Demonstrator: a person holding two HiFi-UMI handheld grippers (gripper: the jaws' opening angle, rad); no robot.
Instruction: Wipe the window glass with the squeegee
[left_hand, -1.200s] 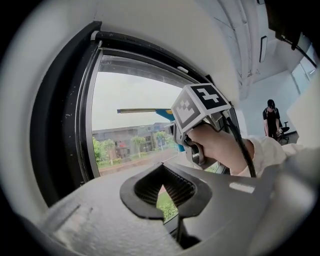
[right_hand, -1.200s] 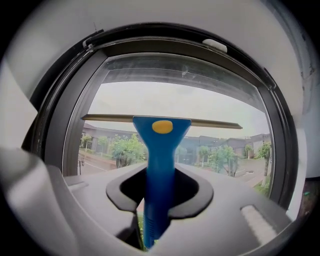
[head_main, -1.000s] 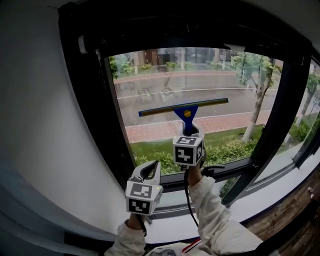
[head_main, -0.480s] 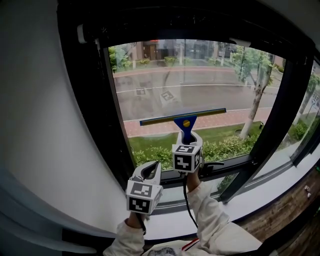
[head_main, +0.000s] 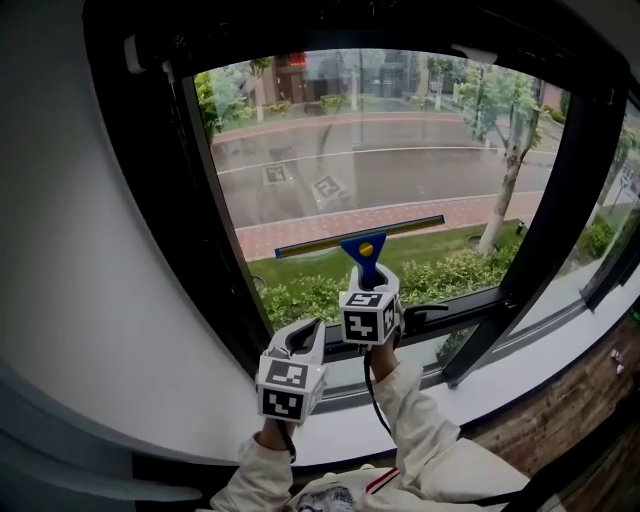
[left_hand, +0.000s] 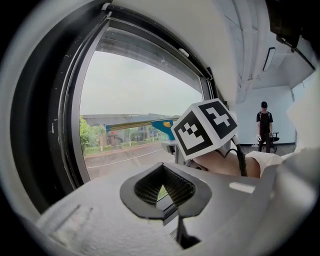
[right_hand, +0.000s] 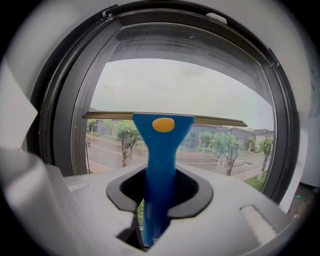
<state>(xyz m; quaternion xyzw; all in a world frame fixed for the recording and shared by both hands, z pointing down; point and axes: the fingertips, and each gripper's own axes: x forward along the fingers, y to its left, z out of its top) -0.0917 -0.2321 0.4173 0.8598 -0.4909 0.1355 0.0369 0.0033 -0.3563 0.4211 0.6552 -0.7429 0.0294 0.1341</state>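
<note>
A blue-handled squeegee (head_main: 363, 248) with a yellow dot and a long brass-edged blade lies flat against the lower part of the window glass (head_main: 370, 140). My right gripper (head_main: 369, 280) is shut on its handle, blade uppermost; in the right gripper view the squeegee (right_hand: 160, 150) rises from between the jaws, its blade spanning the pane. My left gripper (head_main: 301, 340) hangs lower and to the left, near the sill, shut with nothing in it. From the left gripper view, the squeegee (left_hand: 150, 123) and the right gripper's marker cube (left_hand: 205, 127) show ahead.
A thick black window frame (head_main: 195, 210) borders the glass on the left, with a slanted black mullion (head_main: 545, 220) at right and a black handle (head_main: 425, 315) on the bottom rail. A white sill (head_main: 500, 385) runs below. A person (left_hand: 263, 125) stands far back in the room.
The right gripper has drawn the squeegee down the glass, from mid-pane to the lower part. The left gripper has stayed near the sill.
</note>
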